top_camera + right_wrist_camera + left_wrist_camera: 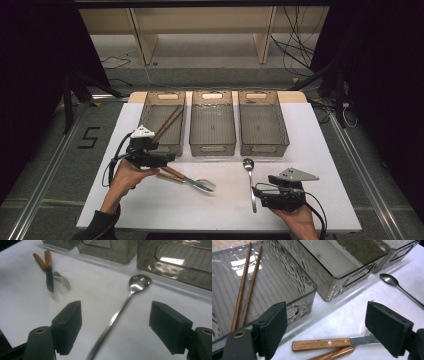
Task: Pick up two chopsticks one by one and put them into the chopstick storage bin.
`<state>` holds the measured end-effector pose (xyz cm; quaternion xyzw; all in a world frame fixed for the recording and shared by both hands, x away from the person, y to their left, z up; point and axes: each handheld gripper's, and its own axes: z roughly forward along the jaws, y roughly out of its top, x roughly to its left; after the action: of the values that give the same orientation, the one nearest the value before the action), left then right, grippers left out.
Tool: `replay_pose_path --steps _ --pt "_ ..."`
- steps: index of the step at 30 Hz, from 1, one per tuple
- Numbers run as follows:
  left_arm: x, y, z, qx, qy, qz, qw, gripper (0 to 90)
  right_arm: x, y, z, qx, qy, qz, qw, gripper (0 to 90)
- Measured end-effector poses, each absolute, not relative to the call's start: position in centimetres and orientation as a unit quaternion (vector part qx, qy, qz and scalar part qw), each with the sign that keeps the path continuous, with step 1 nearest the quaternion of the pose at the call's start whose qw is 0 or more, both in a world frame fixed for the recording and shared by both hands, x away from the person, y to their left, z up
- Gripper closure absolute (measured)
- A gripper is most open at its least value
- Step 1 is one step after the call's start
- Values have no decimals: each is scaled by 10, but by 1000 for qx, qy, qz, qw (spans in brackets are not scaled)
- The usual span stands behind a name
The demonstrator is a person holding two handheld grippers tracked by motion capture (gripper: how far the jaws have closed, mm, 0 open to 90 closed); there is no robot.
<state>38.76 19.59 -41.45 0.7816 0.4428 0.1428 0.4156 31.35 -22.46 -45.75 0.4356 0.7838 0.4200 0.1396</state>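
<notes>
Nearest to us, our right gripper (115,327) has its jaws spread wide with nothing pinched; the thin handle of a long steel spoon (117,312) runs up between them without touching either pad, and its polished oval bowl lies beyond the tips, close to the front wall of the right bin (175,262). In the high view that gripper (257,192) rests low on the white table (150,210).

Our left gripper (325,327) also stands spread, holding nothing. Just ahead of its tips lie a knife (337,343) with a reddish-brown wooden handle fixed by two bright rivets and a dull steel blade that passes behind the one pad, and, touching it from below, a fork (61,280) with a matching wooden handle. In the right gripper view the two handles cross in a narrow V.

Farther off, past the left gripper, stand three smoky translucent bins in a row. The left bin (294,272) holds two brown wooden chopsticks (244,290) lying side by side; the middle bin (352,270) sits just beside it.
</notes>
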Motion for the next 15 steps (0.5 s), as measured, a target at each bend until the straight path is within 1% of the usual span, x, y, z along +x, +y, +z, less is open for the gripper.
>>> replay_pose_path --steps 3,6,15 --pt "377 196 -422 775 440 146 428 167 320 -222 -455 443 790 403 130 275" --pt "366 195 -429 771 438 143 439 167 325 -218 -453 447 799 381 132 280" --pt "350 191 -447 774 428 148 442 165 335 -207 -450 443 818 346 122 283"
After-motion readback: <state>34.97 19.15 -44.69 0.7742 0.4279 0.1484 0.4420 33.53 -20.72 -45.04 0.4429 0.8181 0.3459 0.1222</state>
